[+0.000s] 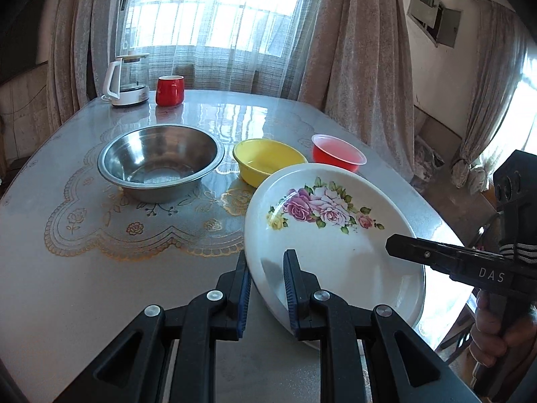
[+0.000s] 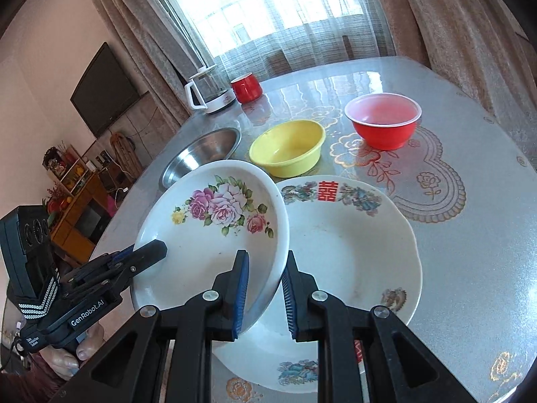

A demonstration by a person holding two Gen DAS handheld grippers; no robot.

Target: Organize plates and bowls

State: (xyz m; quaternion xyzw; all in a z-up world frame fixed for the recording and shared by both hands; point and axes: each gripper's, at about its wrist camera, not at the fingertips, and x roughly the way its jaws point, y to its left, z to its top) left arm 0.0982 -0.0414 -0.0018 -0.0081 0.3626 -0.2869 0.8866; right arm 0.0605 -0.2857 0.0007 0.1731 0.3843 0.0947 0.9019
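Left wrist view: close behind its fingers, angled down across the table (image 1: 67,285) toward the window. Right wrist view: same close, downward angle, from the opposite side. Shared: rose plate (image 1: 335,235) (image 2: 214,235), steel bowl (image 1: 161,161) (image 2: 204,154), yellow bowl (image 1: 265,161) (image 2: 288,147), red bowl (image 1: 339,152) (image 2: 382,121)

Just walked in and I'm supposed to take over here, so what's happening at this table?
A person is sorting dishes with two handheld grippers. Both the left gripper and the right gripper are clamped on opposite rim edges of a white rose-patterned plate, holding it tilted above the grey glossy table. It overlaps a white plate with red characters lying there. A steel bowl, yellow plastic bowl and red plastic bowl sit separately beyond.
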